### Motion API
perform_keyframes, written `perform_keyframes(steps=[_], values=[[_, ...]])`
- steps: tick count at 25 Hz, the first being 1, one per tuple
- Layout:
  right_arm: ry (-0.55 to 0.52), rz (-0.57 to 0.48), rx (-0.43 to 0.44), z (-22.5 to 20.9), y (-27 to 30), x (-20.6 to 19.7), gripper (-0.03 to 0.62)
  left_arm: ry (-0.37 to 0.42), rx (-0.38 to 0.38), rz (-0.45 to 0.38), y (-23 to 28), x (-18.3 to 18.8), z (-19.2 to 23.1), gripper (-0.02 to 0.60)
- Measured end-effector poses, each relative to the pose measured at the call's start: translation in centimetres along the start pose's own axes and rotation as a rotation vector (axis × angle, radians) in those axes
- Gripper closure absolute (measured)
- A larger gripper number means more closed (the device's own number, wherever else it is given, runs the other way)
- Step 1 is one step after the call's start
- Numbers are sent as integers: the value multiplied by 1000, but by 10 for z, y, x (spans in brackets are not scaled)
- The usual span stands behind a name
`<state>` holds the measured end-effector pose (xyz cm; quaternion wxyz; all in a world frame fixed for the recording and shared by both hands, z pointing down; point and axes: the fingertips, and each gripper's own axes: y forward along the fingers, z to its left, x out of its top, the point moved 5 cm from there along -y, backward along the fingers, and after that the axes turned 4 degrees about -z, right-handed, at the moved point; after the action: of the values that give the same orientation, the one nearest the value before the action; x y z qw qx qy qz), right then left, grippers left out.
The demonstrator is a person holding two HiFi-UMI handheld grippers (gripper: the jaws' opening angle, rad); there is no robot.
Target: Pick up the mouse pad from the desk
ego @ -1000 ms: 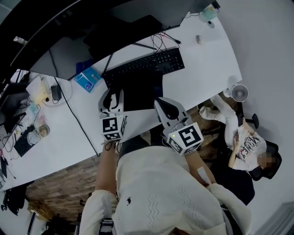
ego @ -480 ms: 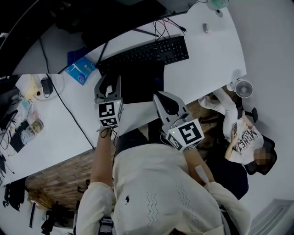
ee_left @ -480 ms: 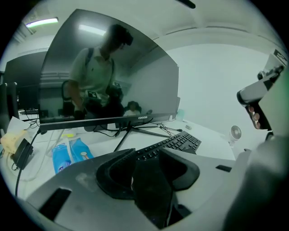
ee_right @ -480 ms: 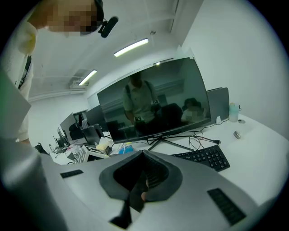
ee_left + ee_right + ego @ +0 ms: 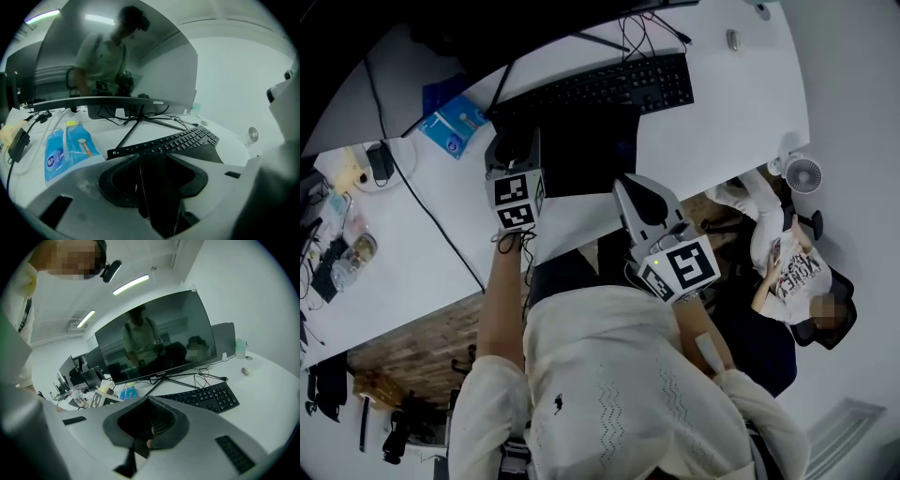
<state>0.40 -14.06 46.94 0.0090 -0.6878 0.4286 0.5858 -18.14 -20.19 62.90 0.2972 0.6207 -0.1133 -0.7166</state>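
Nearest stands the person [image 5: 609, 394] in a pale knitted top, leaning over the white table [image 5: 722, 122] with a gripper in each hand. The right gripper [image 5: 623, 186] is at the table's near edge, its tip by the near right corner of the mouse pad [image 5: 586, 159]. Its fingers [image 5: 159, 421] are clenched together with nothing held, and contact with the pad cannot be confirmed. The left gripper [image 5: 516, 145] is slightly farther in, at the pad's left edge. Its fingers [image 5: 496, 157] are released, stand apart and have just been opening. The gap between them reads dark, and I cannot tell whether the pad's edge lies in it. The mouse pad, a dark rectangle, lies flat on the table between the two grippers. A black keyboard [image 5: 600, 89] lies along the pad's far side, touching or overlapping it. Left of the keyboard is a blue packet [image 5: 450, 122]. Behind the keyboard stands a wide monitor [image 5: 159, 333] with loose cables [image 5: 628, 23] at its foot. Off the table's right end, a small fan [image 5: 807, 174] and a seated person [image 5: 787, 281] are noted.
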Motion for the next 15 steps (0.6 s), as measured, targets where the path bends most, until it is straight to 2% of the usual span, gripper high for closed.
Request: perform_keyframes(steps=[5, 8, 12, 15], values=[[25, 10, -19, -4, 1, -7, 592, -16, -2, 27, 7, -5, 1, 410], [31, 21, -19, -3, 1, -11, 592, 9, -4, 56, 12, -6, -1, 385], [36, 35, -14, 0, 4, -16, 592, 56, 34, 79, 17, -6, -2, 380], [42, 42, -14, 0, 6, -19, 592, 53, 43, 89, 18, -7, -3, 382]])
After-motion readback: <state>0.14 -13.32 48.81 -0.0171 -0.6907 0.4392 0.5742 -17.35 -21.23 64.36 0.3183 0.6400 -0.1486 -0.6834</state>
